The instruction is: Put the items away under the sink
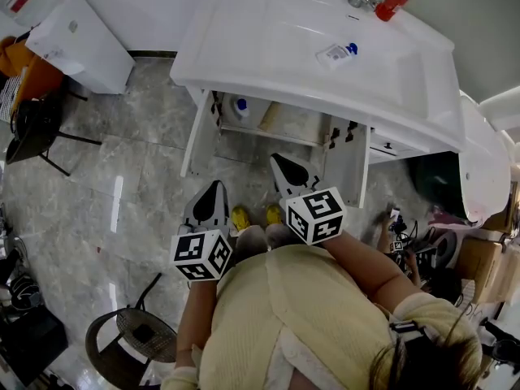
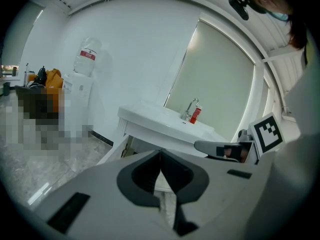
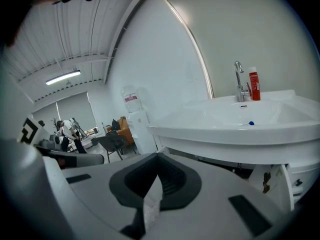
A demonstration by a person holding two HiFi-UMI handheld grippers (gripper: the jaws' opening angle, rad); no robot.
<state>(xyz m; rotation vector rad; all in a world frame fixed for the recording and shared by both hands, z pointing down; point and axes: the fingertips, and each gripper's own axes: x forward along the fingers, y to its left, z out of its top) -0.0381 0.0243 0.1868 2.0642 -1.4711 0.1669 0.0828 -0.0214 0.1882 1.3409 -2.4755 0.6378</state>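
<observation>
While both clenched empty, left gripper [image 1: 214, 185] and right gripper [image 1: 278, 159] well apart from tube [image 1: 333, 54], flat, cap [image 1: 351, 49] rightward.

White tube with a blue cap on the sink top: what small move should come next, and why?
Probably open the right gripper and raise it toward the white blue-capped tube: it and the left gripper are shut and empty, the white cabinet doors stand open, and the tube lies on the white sink top.
</observation>
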